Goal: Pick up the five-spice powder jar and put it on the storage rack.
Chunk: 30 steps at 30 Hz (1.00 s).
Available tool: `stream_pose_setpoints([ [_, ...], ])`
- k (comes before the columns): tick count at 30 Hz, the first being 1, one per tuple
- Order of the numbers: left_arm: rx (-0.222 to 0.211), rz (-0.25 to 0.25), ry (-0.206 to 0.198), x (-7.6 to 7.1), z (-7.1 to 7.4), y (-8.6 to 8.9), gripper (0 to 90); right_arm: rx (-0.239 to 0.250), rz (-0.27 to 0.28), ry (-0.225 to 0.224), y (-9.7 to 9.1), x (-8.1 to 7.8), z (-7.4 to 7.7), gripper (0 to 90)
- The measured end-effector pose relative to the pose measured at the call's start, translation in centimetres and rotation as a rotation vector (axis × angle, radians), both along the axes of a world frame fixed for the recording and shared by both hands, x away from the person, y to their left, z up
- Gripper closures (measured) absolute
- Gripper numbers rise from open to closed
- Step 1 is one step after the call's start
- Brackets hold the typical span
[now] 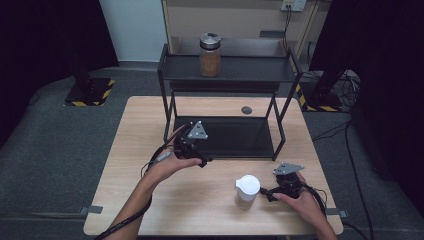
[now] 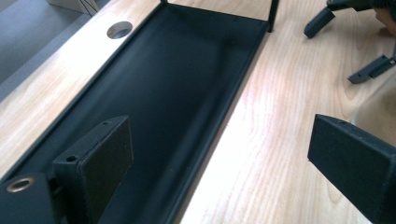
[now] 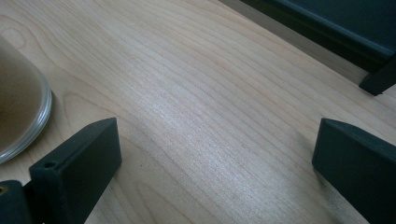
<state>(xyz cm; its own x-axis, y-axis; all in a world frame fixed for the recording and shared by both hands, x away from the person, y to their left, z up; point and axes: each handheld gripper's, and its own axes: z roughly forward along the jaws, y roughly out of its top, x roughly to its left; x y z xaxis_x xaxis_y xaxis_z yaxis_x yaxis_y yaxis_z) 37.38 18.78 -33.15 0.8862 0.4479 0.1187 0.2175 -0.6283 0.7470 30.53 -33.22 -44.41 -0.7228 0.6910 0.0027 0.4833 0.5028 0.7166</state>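
A white-lidded jar stands on the pale wood-grain table. A black shelf rack holds a silver-capped jar of brown contents.

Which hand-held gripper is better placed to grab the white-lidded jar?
Right. The right hand-held gripper sits open right beside the white-lidded jar; the left hand-held gripper is open by the shelf rack, farther off.

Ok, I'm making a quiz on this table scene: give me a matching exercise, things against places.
Things:
1. brown-filled jar
2. white-lidded jar
3. left gripper
4. round hole

Places:
A. bare tabletop, beside the right gripper
B. tabletop behind the shelf's bottom tray
C. rack's top shelf
D. at the bottom tray's front edge

Pairs: 1-C, 2-A, 3-D, 4-B
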Motion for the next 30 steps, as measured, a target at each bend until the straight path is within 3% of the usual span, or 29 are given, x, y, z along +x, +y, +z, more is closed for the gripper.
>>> stream_pose_setpoints([
  [14,0.014,0.013,0.038,-1.9,-2.9,0.4,5.4,0.0,0.0,0.0,0.0,0.0,0.0,1.9],
  [23,0.023,0.032,0.035,-3.3,-4.1,0.7,5.4,0.0,-0.001,0.0,0.0,0.0,0.0,2.0],
  [27,-0.009,0.033,0.056,-3.6,-4.6,1.2,5.4,0.0,-0.001,0.0,0.0,0.0,0.0,2.0],
  [30,0.003,0.032,0.051,-4.1,-4.8,1.2,5.4,0.0,-0.001,0.0,0.0,0.0,0.0,2.0],
])
